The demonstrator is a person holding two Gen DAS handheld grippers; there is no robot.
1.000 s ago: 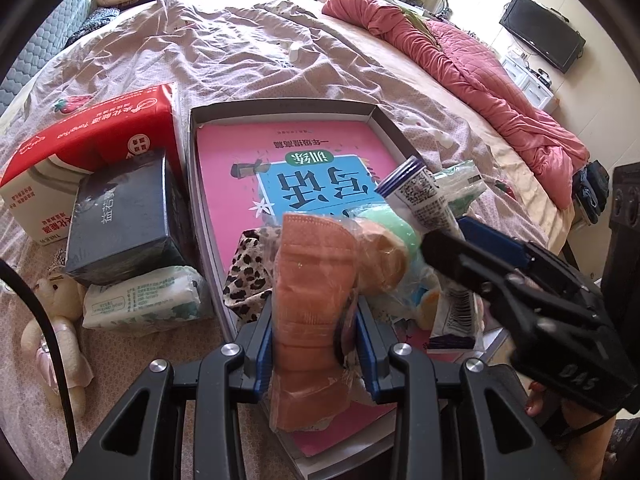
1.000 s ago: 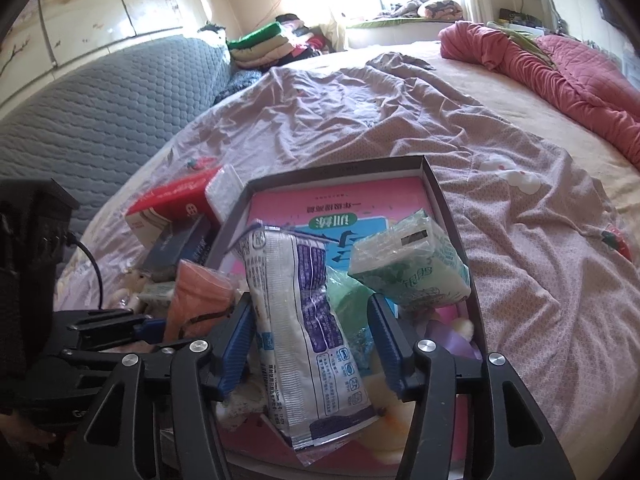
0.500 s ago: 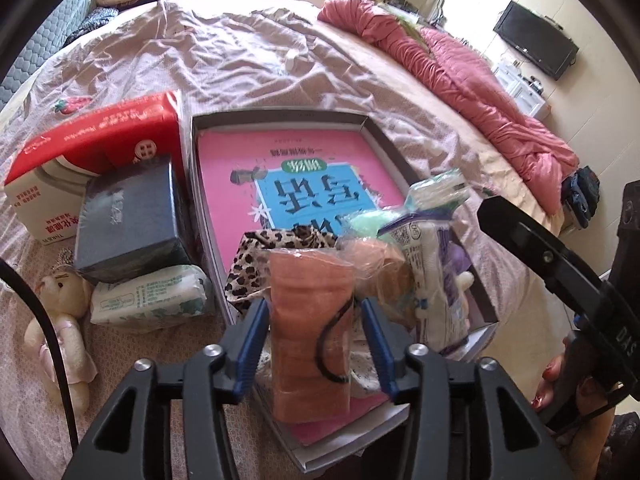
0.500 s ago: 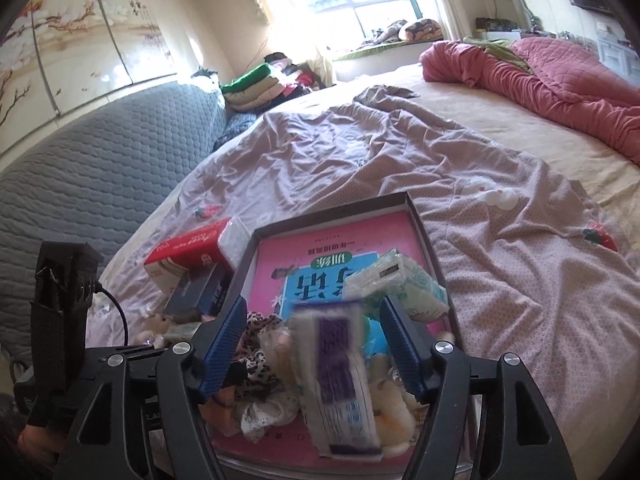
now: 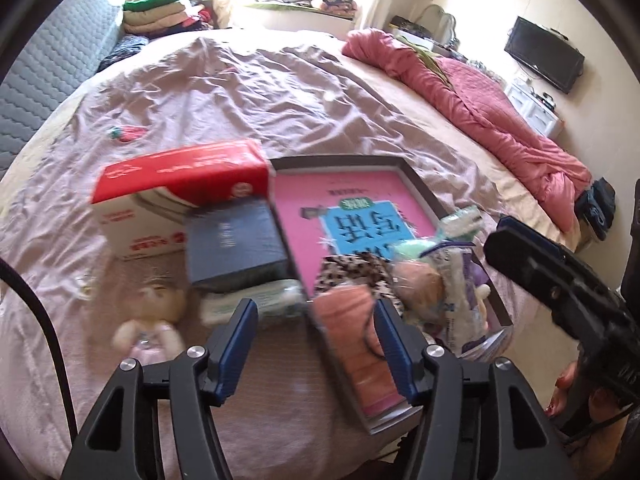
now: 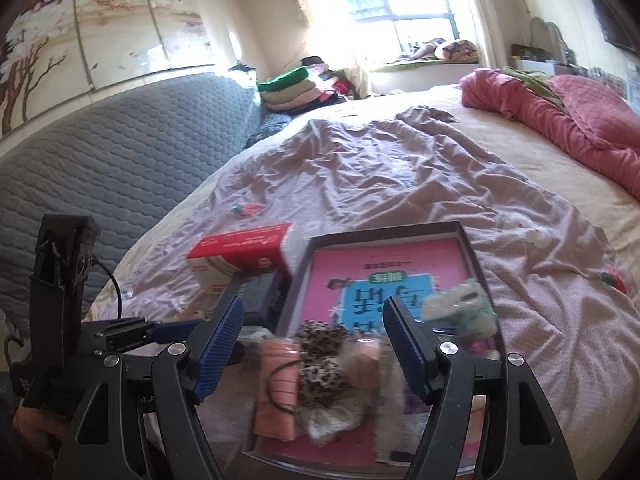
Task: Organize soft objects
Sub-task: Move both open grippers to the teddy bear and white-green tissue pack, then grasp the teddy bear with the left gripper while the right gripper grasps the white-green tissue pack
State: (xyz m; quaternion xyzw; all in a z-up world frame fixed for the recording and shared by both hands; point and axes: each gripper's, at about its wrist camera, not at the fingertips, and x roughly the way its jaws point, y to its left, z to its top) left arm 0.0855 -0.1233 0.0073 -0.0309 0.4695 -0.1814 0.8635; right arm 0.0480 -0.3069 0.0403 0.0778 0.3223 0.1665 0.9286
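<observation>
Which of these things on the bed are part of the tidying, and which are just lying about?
Part of the job: shallow box, orange pouch, leopard-print cloth, white packet, teddy bear.

Just lying about: pink quilt, folded clothes, television.

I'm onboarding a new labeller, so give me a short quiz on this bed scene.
1. True or false: the left gripper is clamped on the orange pack.
2. Where does the leopard-print cloth lie: A in the tray, B on the red-and-white box, C on the red quilt?
3. Fill in: the plush toy lies ___ the tray.

Key: 1 false, both grippers' jaws are opening, holding nothing; 2 A; 3 outside.
</observation>
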